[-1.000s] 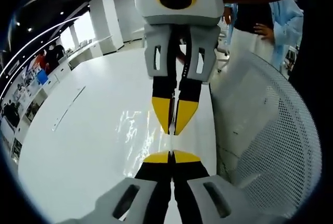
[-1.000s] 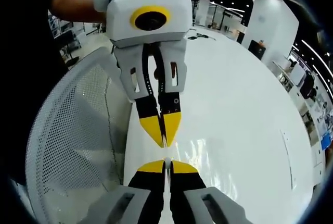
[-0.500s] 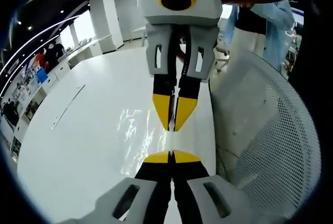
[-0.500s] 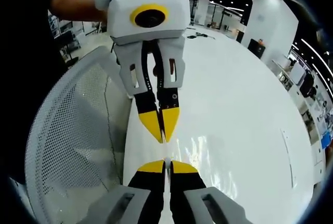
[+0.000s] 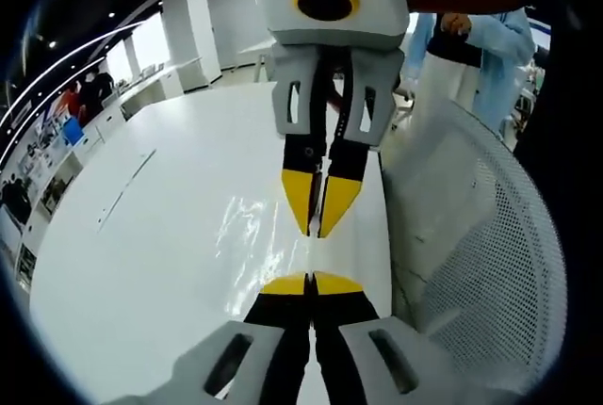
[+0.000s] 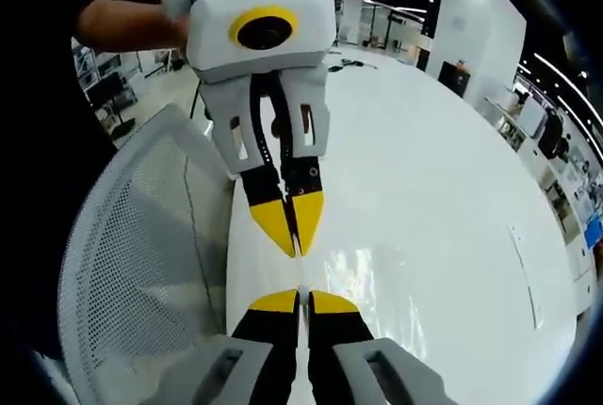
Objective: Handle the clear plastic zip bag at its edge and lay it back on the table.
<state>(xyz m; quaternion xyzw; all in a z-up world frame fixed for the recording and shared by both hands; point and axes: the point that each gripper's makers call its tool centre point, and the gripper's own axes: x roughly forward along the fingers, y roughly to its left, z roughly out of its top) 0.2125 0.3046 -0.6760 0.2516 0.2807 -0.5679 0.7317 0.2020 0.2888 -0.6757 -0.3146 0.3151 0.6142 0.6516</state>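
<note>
Grippers face each other tip to tip above the white counter (image 5: 141,264). The left gripper (image 5: 311,283) is pinched closed, apparently on the near edge of the clear plastic zip bag (image 5: 252,240), a glinting film stretched just over the counter. The right gripper (image 6: 301,299) is likewise closed at that edge. A white mesh chair back (image 5: 490,254) stands beside the counter.
</note>
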